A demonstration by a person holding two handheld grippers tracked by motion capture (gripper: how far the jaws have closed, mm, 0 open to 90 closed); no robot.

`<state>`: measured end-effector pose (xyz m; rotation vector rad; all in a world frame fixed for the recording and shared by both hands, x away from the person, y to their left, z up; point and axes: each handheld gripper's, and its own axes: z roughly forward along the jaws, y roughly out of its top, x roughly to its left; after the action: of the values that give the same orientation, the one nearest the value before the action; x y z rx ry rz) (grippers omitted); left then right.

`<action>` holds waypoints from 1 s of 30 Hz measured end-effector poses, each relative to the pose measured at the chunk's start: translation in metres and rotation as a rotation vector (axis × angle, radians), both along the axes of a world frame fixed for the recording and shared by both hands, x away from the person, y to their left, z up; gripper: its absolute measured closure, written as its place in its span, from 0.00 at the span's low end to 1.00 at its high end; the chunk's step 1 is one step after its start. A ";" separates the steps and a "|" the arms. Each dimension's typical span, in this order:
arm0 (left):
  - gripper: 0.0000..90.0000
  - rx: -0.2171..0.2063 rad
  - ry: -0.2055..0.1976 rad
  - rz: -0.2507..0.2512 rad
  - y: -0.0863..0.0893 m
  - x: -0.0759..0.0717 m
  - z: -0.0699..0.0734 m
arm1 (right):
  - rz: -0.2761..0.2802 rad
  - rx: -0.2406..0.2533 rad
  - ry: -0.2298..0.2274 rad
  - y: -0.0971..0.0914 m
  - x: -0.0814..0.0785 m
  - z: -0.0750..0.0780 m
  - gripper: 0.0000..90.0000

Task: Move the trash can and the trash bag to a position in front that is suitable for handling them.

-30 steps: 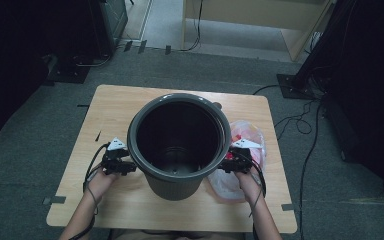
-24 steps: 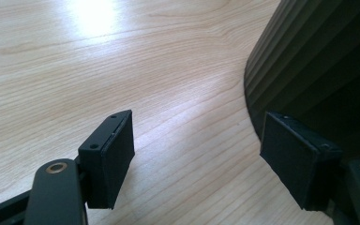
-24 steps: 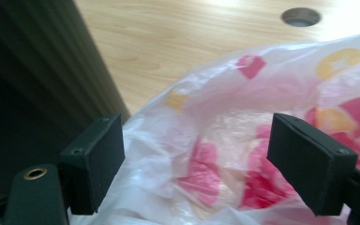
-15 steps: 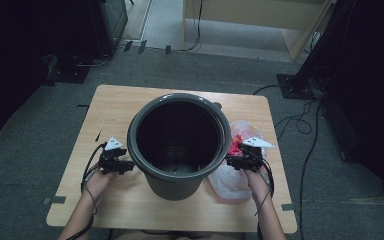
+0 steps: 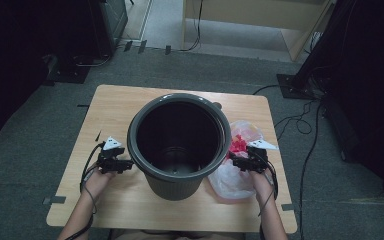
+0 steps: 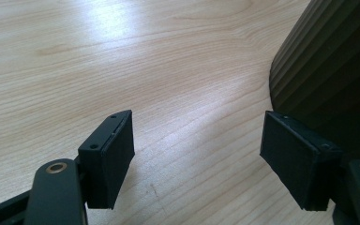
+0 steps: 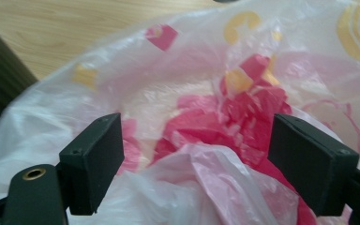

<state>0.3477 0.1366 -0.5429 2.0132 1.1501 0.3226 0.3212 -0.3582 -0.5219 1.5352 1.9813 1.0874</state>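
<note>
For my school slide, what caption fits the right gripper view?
Open fingers of the right gripper hover over a crumpled plastic bag.

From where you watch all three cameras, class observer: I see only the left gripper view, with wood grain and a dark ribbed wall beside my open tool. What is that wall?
Observer: It is the side of a large dark bin standing upright in the middle of the wooden table; its inside looks empty.
Operator: Where is the other tool?
Observer: The right tool is on the far side of the bin, over a plastic bag.
Operator: Is it gripping the bag?
Observer: No. In the right gripper view its jaws stand wide apart, with the crumpled translucent bag, printed in red and yellow, between and beyond them.
</note>
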 end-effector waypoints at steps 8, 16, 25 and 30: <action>0.27 -0.038 0.031 0.021 0.003 0.002 0.009 | -0.011 -0.017 0.033 0.001 0.003 -0.013 0.21; 0.27 -0.098 0.050 0.029 0.009 0.010 0.049 | -0.004 -0.019 0.058 0.002 0.005 -0.022 0.20; 0.27 -0.085 0.068 0.010 0.010 0.017 0.074 | -0.010 -0.027 0.079 0.004 0.007 -0.033 0.20; 0.28 -0.097 0.092 -0.017 0.011 0.022 0.087 | -0.002 -0.040 0.087 0.005 0.008 -0.038 0.19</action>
<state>0.3699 0.1475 -0.4563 1.9686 1.1815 0.1636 0.3289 -0.3535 -0.5597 1.5884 2.0453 0.9894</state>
